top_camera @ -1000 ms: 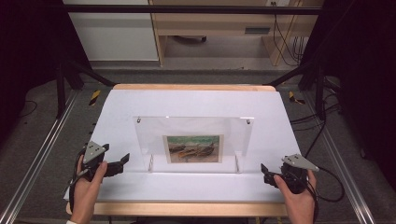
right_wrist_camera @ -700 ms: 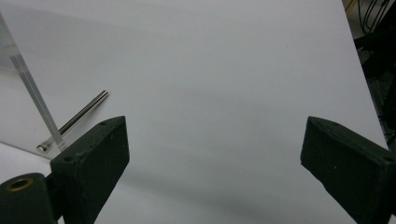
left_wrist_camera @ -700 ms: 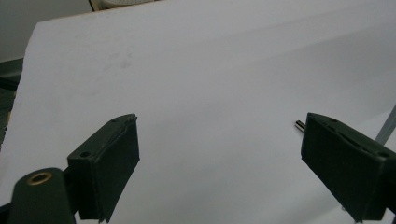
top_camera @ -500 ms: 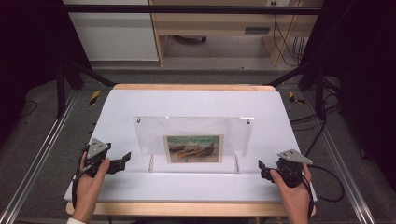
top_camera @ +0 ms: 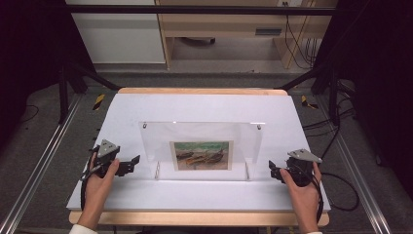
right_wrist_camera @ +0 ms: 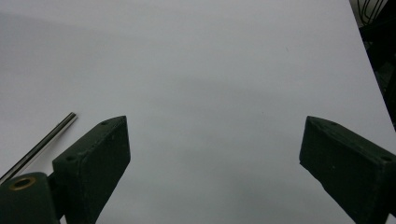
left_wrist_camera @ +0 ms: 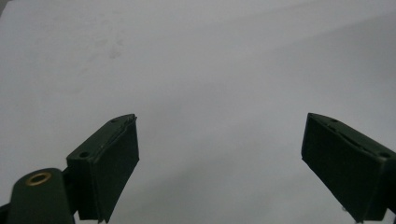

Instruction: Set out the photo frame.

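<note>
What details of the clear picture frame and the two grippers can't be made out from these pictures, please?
- Picture in the acrylic frame: too small and blurred in the high view; boats, perhaps.
- Metal rod in the right gripper view: cut off by the left edge, so its full length and what it belongs to are unclear.
- Left gripper and right gripper: whether they touch the table cannot be told.

Lab test rig, white-topped table (top_camera: 204, 109) inside dark metal framing (top_camera: 195, 9), floor rails (top_camera: 44, 161), loose cables (top_camera: 292, 39)
</note>
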{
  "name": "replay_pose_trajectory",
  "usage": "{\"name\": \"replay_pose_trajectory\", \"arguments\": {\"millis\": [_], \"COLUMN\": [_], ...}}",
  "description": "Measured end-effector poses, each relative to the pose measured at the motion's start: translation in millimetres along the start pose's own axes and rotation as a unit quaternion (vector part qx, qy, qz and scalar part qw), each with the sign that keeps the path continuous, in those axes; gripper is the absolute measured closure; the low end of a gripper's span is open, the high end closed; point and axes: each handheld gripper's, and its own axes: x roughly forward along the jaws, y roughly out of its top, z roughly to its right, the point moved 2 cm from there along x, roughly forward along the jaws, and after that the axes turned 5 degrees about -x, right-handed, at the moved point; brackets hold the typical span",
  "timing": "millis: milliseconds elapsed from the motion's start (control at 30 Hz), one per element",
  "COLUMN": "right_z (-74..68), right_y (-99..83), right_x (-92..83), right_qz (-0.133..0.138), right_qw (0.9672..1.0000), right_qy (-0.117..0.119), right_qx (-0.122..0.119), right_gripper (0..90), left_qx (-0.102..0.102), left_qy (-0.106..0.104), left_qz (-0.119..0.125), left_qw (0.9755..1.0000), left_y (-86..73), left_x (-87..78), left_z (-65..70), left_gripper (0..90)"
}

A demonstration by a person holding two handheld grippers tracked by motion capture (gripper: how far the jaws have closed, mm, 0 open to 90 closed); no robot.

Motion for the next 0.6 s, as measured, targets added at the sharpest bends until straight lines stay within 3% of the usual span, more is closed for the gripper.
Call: {"name": "replay_pose_trajectory", "arguments": {"millis": [200, 367, 533, 600], "right_z": [1.5, 0.8, 2.1, 4.2], "right_y": [7.7, 12.5, 17.0, 21.4], "right_x": [10.7, 18.5, 27.7, 34.7], "right_qz": [0.001, -0.001, -0.005, -0.017], "right_qw": [1.0, 0.9997, 0.9998, 0.9998], "right_qy": [-0.01, -0.022, -0.02, -0.009], "right_qx": [-0.002, -0.01, -0.006, 0.006], "right_gripper": [9.6, 10.8, 11.1, 11.7], "left_qx": [0.002, -0.009, -0.017, -0.026], "left_qy": [0.001, 0.003, 0.002, 0.0], "left_qz": [0.003, 0.004, -0.001, -0.005], "left_qw": [1.0, 0.9999, 0.9998, 0.9997], "left_y": [3.2, 3.4, 3.7, 3.4], "left_x": [7.5, 15.1, 18.1, 19.2], "left_z": [-2.5, -7.1, -12.8, -14.7], "left_gripper": [10.6, 10.6, 10.6, 10.6]}}
